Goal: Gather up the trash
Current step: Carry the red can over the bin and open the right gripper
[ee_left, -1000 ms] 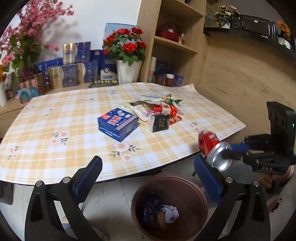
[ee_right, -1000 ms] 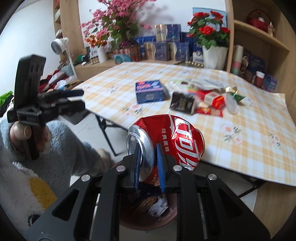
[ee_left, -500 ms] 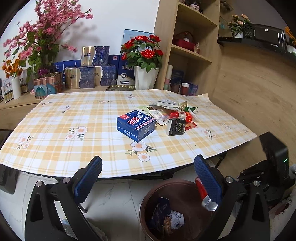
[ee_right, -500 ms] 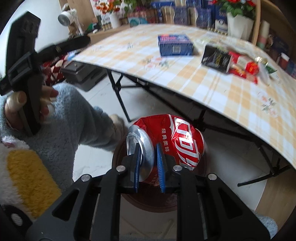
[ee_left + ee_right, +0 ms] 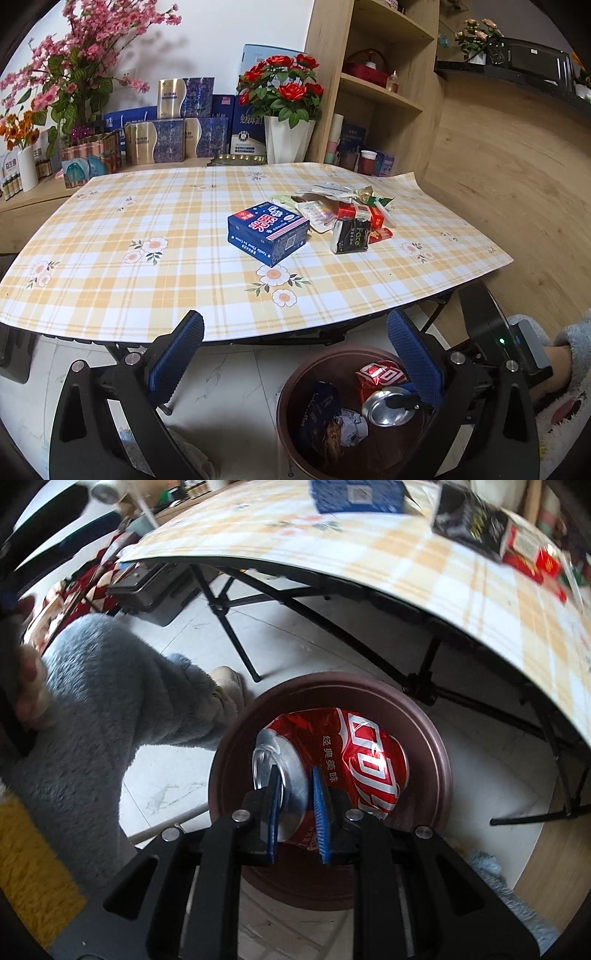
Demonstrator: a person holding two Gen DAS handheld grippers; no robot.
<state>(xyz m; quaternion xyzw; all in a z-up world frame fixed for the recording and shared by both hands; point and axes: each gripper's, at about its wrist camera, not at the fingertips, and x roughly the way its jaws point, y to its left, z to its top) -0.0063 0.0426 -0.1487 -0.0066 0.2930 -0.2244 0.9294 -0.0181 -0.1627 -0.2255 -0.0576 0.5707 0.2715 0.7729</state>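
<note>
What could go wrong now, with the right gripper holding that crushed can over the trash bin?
The right gripper pinches only the crushed can's top rim, so it might slip or twist out early. The can hangs low inside the bin, close to its wall; pulling away carelessly could tip the bin. The left gripper hovers open nearby and may bump the right one.

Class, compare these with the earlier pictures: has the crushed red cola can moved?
Yes. The red can, pinched in the right gripper, has gone down from beside the table edge into the mouth of the brown bin.
</note>
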